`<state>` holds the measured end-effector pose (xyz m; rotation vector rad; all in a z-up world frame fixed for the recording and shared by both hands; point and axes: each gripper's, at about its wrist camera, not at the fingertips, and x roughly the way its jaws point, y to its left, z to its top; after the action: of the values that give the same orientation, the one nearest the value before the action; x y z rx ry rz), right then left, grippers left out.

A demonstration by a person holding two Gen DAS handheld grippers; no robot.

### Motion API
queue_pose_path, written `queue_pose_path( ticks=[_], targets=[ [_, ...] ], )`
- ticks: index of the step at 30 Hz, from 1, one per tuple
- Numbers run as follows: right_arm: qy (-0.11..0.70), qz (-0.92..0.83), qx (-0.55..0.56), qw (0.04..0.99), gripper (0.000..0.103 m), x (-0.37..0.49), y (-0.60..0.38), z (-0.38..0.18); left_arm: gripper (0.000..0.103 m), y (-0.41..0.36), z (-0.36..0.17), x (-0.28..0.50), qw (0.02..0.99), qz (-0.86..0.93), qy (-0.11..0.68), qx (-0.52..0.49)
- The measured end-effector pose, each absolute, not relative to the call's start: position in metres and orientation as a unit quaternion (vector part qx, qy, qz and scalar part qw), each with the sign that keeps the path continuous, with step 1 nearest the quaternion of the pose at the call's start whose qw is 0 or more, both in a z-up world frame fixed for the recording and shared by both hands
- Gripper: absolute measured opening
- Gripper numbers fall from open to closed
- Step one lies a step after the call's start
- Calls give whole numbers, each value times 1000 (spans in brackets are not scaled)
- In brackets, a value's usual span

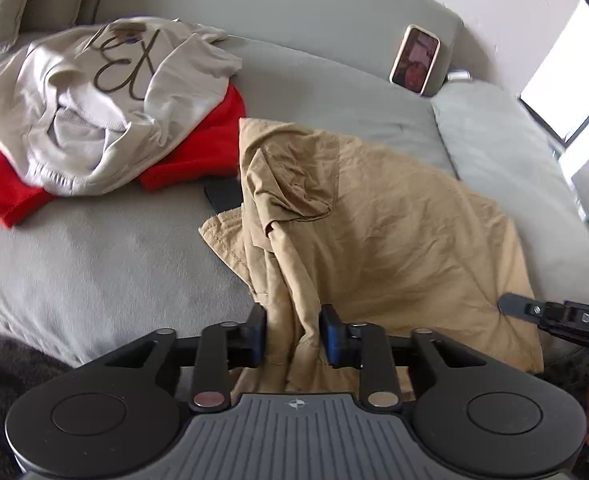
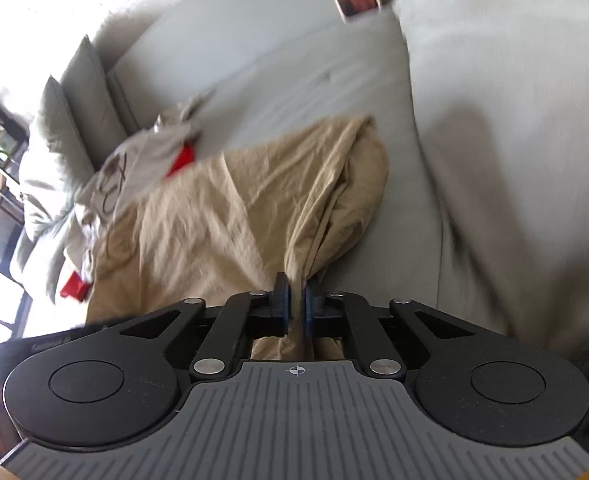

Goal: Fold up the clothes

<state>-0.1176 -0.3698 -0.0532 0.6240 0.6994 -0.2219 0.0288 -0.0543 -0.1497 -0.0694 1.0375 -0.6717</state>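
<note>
Grey sofa cushions (image 1: 106,256) fill most of both views, and a phone (image 1: 414,60) leans against the back in the upper right of the left view. Tan trousers (image 1: 394,232) lie spread across the seat, in the middle and right of that view. The left gripper (image 1: 293,334) sits at the bottom middle with a bunch of tan cloth between its fingers, which stand a little apart around it. The right gripper (image 2: 297,309) is squeezed tight on another bunched edge. Holding two spots like this probably lets the person lift and fold the trousers evenly. A cream sweatshirt (image 1: 106,96) rests on something red (image 1: 198,152) in the upper left.
</note>
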Motion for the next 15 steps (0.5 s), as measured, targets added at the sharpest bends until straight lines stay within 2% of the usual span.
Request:
queue_pose_path(
  ticks=[3, 6, 7, 10, 13, 15],
  targets=[
    [297, -122, 244, 915, 5, -106, -375, -20, 18, -72, -152, 13, 796, -317, 515, -35],
    [285, -142, 198, 927, 6, -84, -383, 2, 18, -91, -154, -3, 776, -320, 543, -35],
    [288, -148, 188, 927, 12, -77, -387, 7, 22, -98, -155, -8, 769, -320, 553, -34],
    [310, -160, 258, 901, 40, -84, -408, 5, 35, -117, -158, -25, 747, -322, 580, -34],
    [324, -161, 333, 871, 52, -102, -425, 1, 36, -126, -144, -10, 770, -334, 543, -5],
    [316, -145, 367, 863, 57, -133, -426, -3, 36, -132, -135, 0, 786, -341, 515, 15]
  ],
)
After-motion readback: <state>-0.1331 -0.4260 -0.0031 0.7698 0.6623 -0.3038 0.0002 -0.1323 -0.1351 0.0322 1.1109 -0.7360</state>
